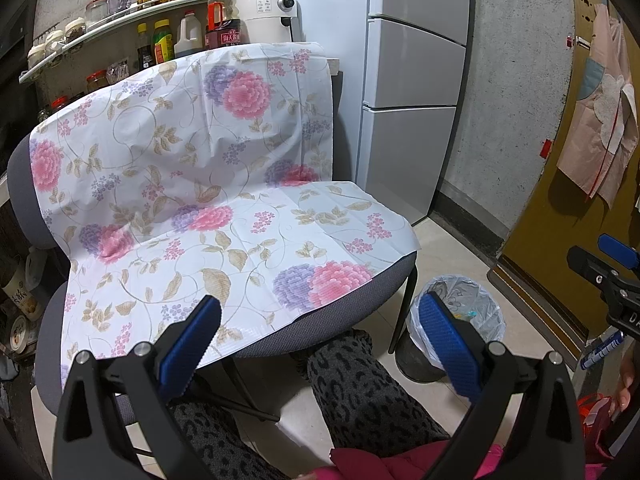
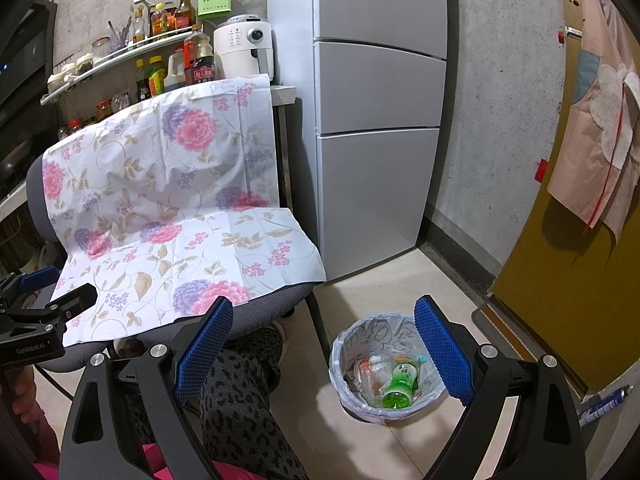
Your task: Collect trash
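Kitchen clutter fills the background: a bare concrete wall, a curved shelf of sauce bottles, a tall silver refrigerator (image 2: 380, 120).

Both tools stand with their blue ribbed fingers spread wide and nothing between them. The right gripper (image 2: 324, 354) frames the small round bin lined with a pale plastic bag (image 2: 352, 344), which stands on the tiled floor just beside the chair leg; its right pad (image 2: 442, 354) overlaps the bin's far rim in that view. Inside lie a green-labelled clear plastic bottle (image 2: 400, 386) and a crumpled clear bottle (image 2: 370, 372).

The left gripper (image 1: 320, 344) points at the grey chair draped with a flowered white plastic sheet (image 1: 200, 184), whose seat shows no litter.

Collecting looks finished or nearly so. The next move calls for scanning the floor for stray pieces.
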